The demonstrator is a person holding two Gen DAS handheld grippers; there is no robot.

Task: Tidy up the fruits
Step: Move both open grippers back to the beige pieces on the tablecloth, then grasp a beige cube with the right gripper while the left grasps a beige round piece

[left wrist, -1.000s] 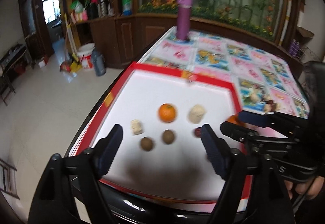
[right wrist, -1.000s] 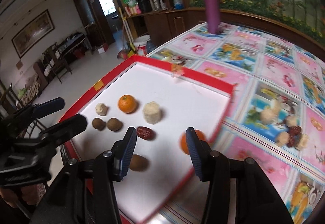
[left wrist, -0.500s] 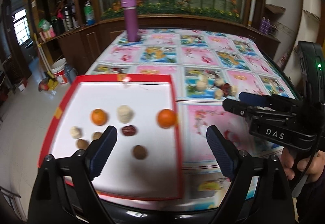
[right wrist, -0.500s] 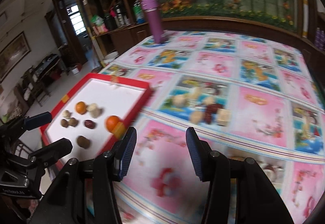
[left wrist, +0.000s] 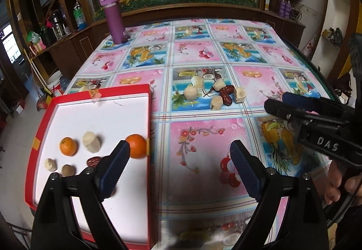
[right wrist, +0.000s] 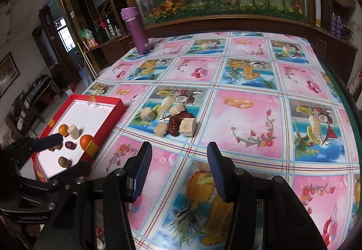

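A red tray (left wrist: 149, 118) (right wrist: 117, 107) with a white floor lies at the table's left edge. It holds two oranges (left wrist: 136, 145) (left wrist: 68, 146) (right wrist: 86, 140), a pale chunk (left wrist: 91, 141), a red date (left wrist: 93, 161) and brown round fruits (left wrist: 67, 169) (right wrist: 64, 161). A loose pile of pale chunks (left wrist: 190, 93) (right wrist: 186, 127) and dates (left wrist: 226, 92) (right wrist: 176, 123) lies on the tablecloth mid-table. My left gripper (left wrist: 179, 166) is open and empty over the tray's right edge. My right gripper (right wrist: 177, 170) is open and empty, short of the pile.
A purple bottle (left wrist: 113, 21) (right wrist: 136, 30) stands at the table's far left corner. The table is covered with a patterned pink and blue fruit-print cloth (right wrist: 246, 100). A wooden cabinet and a flower display stand behind the table. The table's right edge (right wrist: 349, 111) is green.
Both grippers have swung right, away from the tray toward the middle of the table. The loose pile has come into view ahead of both. Both stay open and empty.
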